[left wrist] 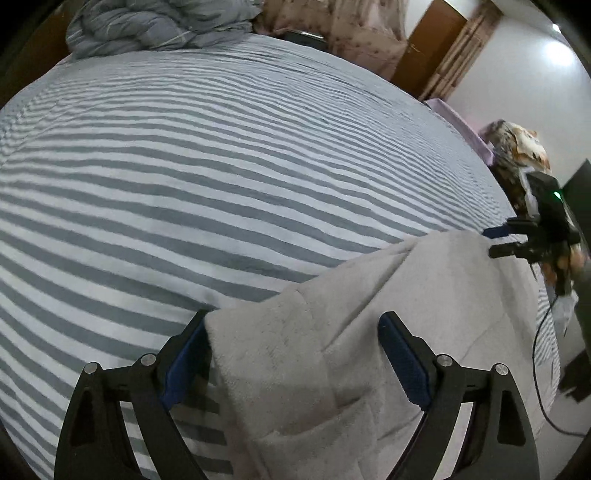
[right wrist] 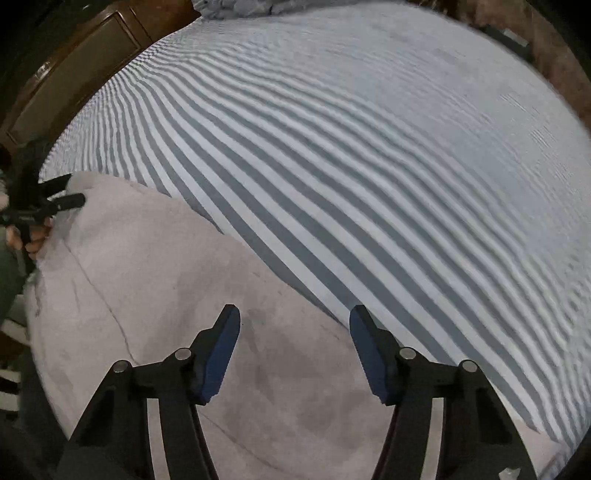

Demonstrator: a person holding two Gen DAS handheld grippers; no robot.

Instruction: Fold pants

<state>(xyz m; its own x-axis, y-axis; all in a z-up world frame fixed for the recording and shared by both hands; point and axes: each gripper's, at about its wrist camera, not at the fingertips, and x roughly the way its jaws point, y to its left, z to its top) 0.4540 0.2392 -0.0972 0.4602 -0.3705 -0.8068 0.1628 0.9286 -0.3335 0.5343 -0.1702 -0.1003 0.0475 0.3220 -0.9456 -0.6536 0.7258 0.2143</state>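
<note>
**A:** On the striped bed sheet [left wrist: 184, 177], from the left side: what is the status of the left gripper [left wrist: 291, 354]?

**B:** Jaws spread wide, nothing pinched. The grey pants [left wrist: 369, 332] lie between and under its fingers, running from 6 o'clock up toward 2 o'clock in the left wrist view. The cloth's left edge sits at the left finger's pad [left wrist: 184, 354].

**A:** And on the right?

**B:** The right gripper [right wrist: 295, 354] is likewise spread and empty. In its view the pants fill 6 to 9 o'clock; their upper edge runs diagonally from 10 o'clock down to 4 o'clock, passing close to the right finger.

**A:** Long axis?

**B:** Judged to run across, gripper to gripper, one end at each. Each is nearer its own end.

**A:** Clearance?

**B:** Open sheet from 10 to 2 o'clock in both views. A bundled quilt [left wrist: 155, 26] lies well apart at 11 o'clock. The bed's side edge is near, at 3 o'clock in the left view.
</note>
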